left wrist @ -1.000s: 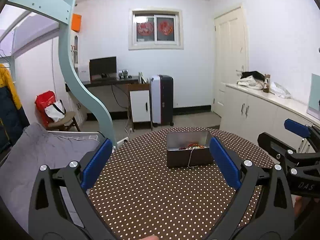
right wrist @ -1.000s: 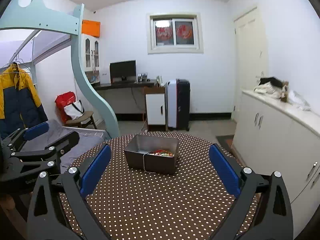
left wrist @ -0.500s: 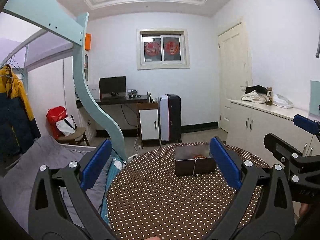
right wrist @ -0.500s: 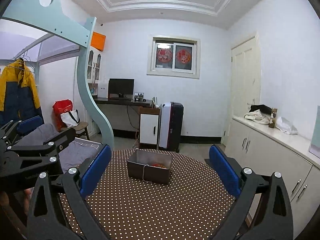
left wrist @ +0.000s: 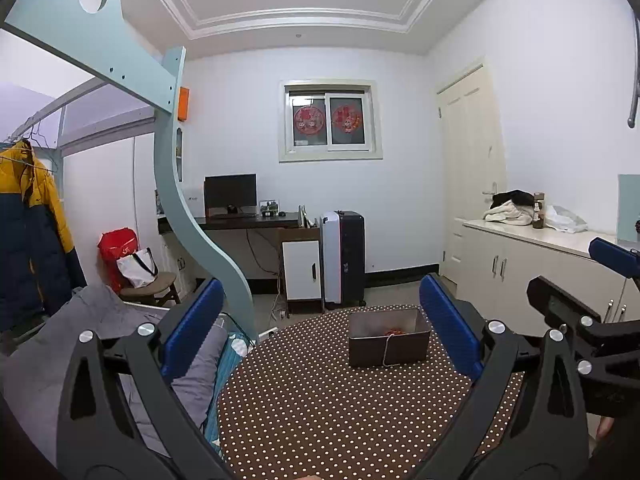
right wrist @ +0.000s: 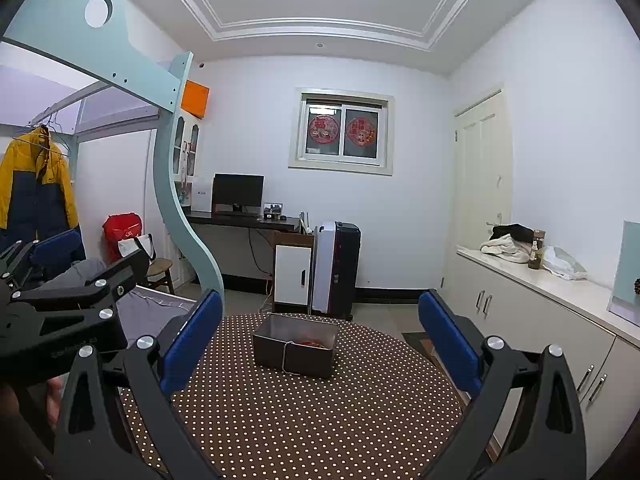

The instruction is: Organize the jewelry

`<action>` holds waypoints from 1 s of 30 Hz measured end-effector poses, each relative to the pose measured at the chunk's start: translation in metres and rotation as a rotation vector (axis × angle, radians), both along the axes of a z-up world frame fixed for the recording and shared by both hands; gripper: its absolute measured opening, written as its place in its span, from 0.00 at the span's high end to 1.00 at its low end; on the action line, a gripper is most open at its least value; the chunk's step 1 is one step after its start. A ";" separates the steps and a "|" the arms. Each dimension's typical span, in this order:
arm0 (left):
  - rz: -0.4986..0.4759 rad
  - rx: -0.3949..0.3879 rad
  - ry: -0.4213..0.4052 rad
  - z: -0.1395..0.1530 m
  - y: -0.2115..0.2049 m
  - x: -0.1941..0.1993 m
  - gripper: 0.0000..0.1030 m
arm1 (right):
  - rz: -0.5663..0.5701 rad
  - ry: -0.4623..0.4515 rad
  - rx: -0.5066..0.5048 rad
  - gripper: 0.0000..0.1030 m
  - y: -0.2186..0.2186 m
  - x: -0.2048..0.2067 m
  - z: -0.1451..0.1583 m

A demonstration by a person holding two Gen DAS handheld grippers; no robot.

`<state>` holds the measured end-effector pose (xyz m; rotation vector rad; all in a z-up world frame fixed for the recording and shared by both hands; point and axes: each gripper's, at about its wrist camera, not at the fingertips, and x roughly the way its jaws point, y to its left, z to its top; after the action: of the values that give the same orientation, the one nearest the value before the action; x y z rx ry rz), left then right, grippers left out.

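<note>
A grey metal box stands on the far part of a round brown polka-dot table. Red jewelry lies inside it and a thin silver chain hangs over its front wall. In the right wrist view the box shows the same red jewelry and chain. My left gripper is open and empty, well short of the box. My right gripper is open and empty, also short of it.
A bed with grey bedding lies left of the table under a pale blue loft frame. White cabinets run along the right wall. A suitcase and a desk stand at the back.
Both grippers have pulled back and tilted upward, so the box looks smaller and farther and more ceiling shows. Both stay open and empty.
</note>
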<state>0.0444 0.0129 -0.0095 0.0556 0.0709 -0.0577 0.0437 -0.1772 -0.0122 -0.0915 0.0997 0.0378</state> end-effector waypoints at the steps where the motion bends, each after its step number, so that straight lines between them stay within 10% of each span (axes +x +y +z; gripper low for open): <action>1: -0.002 0.003 0.001 -0.001 0.000 -0.001 0.06 | -0.002 -0.002 0.000 0.08 0.000 -0.001 0.000; 30: -0.002 0.021 0.003 -0.001 -0.009 -0.003 0.06 | 0.000 0.005 0.015 0.08 0.004 -0.008 0.002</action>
<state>0.0417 0.0042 -0.0101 0.0765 0.0740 -0.0592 0.0358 -0.1736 -0.0104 -0.0762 0.1040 0.0388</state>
